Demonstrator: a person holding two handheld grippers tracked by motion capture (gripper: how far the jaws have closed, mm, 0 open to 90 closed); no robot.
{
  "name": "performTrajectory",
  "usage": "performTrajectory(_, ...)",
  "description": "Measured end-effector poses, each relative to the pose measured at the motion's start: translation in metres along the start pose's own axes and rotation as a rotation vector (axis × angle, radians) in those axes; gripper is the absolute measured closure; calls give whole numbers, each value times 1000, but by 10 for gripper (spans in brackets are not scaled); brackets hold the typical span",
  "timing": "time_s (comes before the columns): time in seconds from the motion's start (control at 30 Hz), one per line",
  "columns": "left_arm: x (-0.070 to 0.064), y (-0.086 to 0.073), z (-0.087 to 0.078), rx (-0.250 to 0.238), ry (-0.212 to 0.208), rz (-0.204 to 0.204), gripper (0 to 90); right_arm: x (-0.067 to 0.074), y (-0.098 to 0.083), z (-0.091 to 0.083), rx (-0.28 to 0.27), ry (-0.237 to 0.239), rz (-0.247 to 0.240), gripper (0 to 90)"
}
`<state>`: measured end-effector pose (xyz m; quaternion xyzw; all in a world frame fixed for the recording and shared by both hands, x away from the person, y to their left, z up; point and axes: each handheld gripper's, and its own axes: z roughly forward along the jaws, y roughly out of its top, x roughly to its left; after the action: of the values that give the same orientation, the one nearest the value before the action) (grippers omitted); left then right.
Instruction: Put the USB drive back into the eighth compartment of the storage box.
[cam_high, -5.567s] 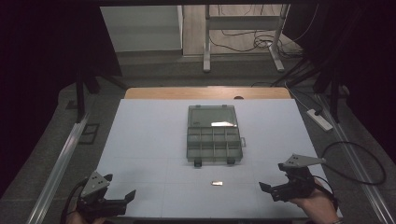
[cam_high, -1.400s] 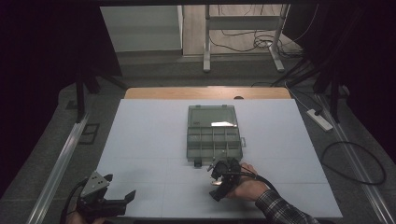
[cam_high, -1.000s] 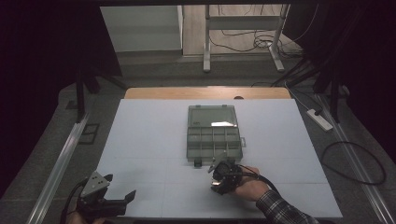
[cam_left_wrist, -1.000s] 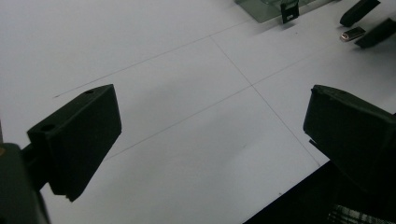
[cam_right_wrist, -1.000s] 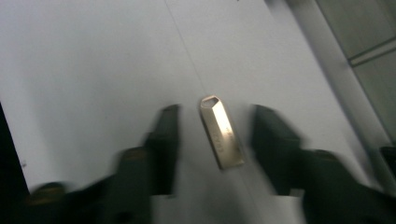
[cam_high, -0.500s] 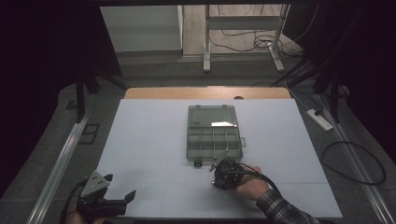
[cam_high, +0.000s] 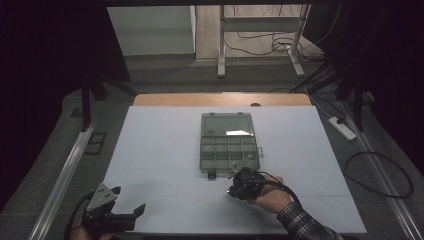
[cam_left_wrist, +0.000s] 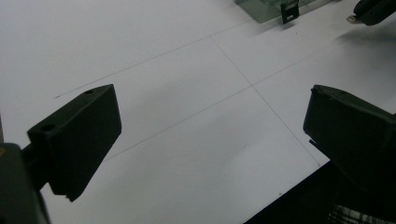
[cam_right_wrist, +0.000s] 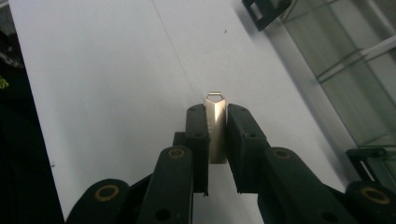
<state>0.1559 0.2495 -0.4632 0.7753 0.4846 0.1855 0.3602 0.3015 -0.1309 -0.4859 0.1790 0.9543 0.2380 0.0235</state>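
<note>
My right gripper (cam_right_wrist: 215, 111) is shut on a small flat gold-coloured metal piece (cam_right_wrist: 215, 128) with a loop at its tip, held just above the white table. In the high view this gripper (cam_high: 234, 190) is in a hand just in front of the clear compartment box (cam_high: 229, 145), whose lid (cam_high: 227, 123) lies open behind it. The box's near edge (cam_right_wrist: 355, 60) runs to the right of the jaws. My left gripper (cam_high: 129, 201) rests at the table's front left corner, open with nothing between its jaws (cam_left_wrist: 210, 121). Far off, the left gripper view shows the right gripper (cam_left_wrist: 376, 7).
The white table sheet (cam_high: 160, 150) has thin drawn lines across it. A black latch (cam_right_wrist: 264, 9) sticks out from the box's front edge. The table's front edge (cam_left_wrist: 299, 186) lies close under my left gripper. A power strip (cam_high: 343, 128) and cables lie on the floor at the right.
The right gripper came from the front right to the middle, closed on the metal piece that lay on the table, and has edged toward the box. The left gripper has not moved.
</note>
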Motion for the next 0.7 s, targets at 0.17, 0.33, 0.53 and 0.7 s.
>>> performTrajectory(0.17,0,0,0,1,1,1,44,-2,0,-6,-22,-2,13,790)
performTrajectory(0.33,0,0,0,1,1,0,44,-4,1,-11,-42,-6,26,790)
performTrajectory(0.53,0,0,0,1,2,1,45,-9,1,-16,-60,-15,46,790)
performTrajectory(0.7,0,0,0,2,2,1,45,-12,0,-19,-72,-23,60,790)
